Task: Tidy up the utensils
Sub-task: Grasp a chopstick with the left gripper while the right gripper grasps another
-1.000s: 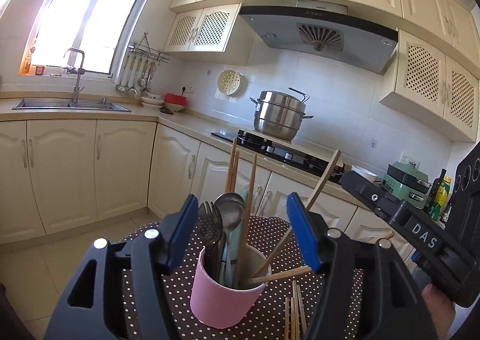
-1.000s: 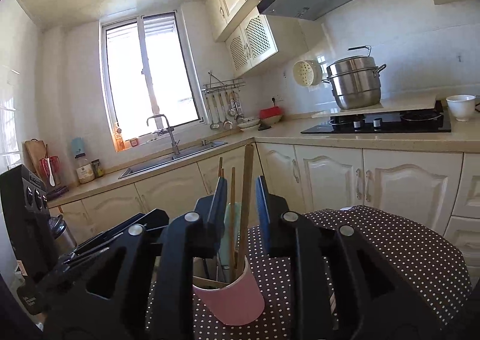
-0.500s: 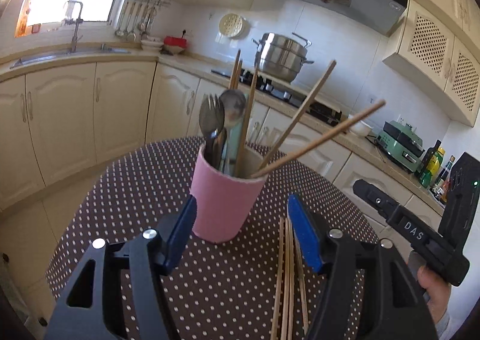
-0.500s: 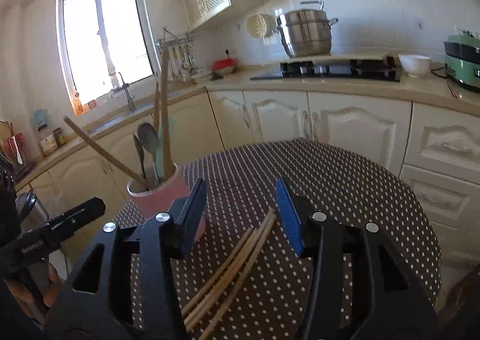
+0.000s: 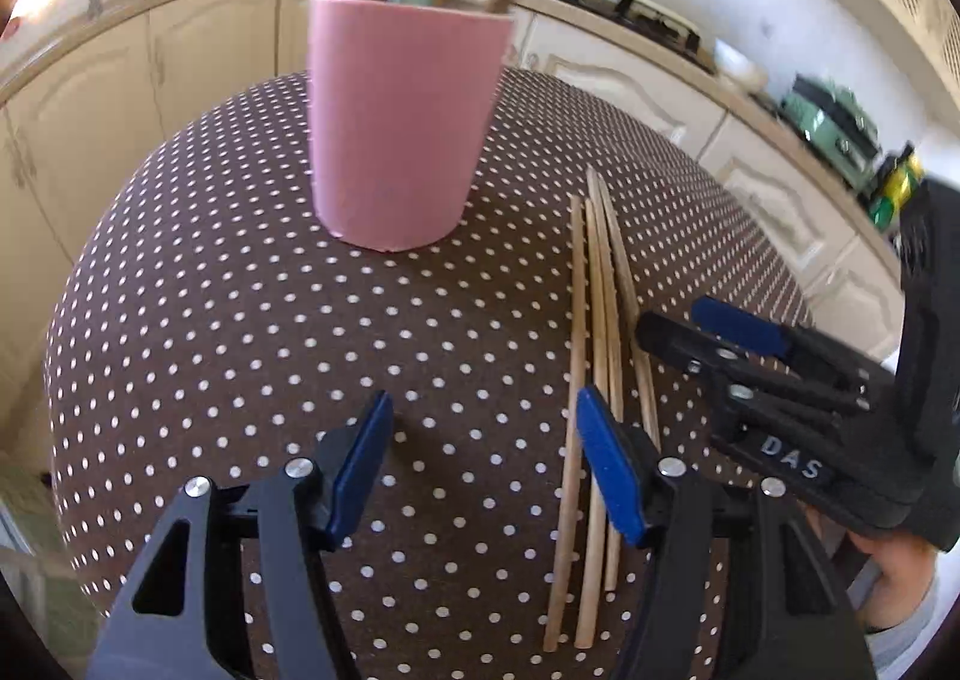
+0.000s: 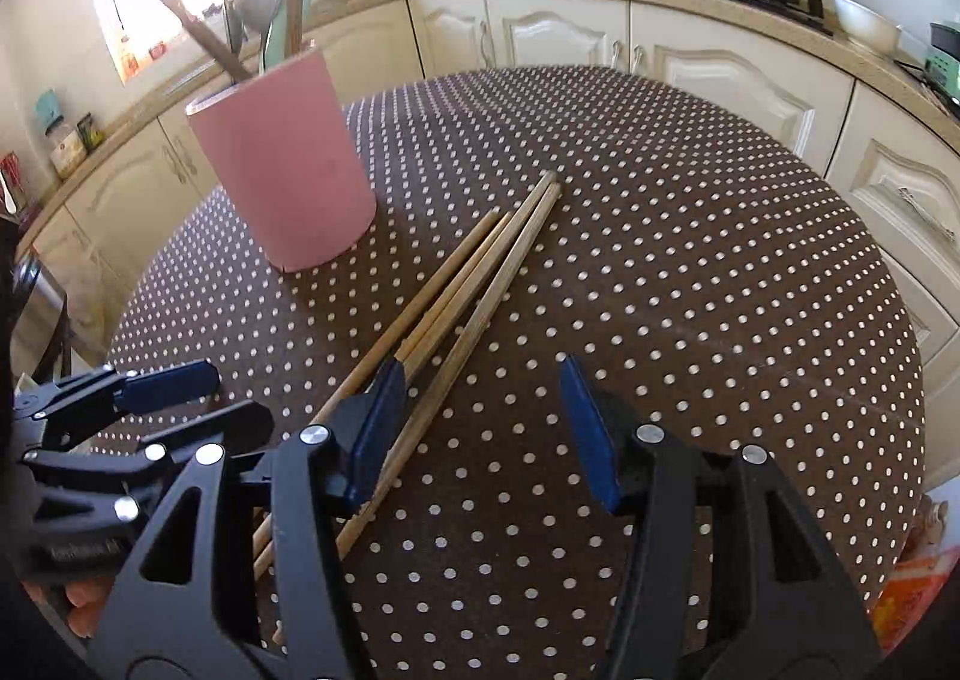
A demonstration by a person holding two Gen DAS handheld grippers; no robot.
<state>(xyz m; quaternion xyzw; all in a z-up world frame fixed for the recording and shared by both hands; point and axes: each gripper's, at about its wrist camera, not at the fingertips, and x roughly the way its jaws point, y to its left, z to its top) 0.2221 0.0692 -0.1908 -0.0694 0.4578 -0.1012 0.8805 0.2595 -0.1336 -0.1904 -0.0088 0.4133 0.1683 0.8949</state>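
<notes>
Flat, chopsticks (image 5: 591, 356) lengthwise toward cup (image 5: 399, 122)

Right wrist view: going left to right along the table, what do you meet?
Left gripper at the left edge → pink utensil holder → loose wooden chopsticks lying on the dotted tablecloth → orange packet at the table's right edge.

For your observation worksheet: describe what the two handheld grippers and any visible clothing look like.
Both the left gripper and right gripper are black plastic frames with silver screws and flat blue finger pads. White "DAS" lettering marks the right gripper's side. A grey sleeve cuff shows.
</notes>
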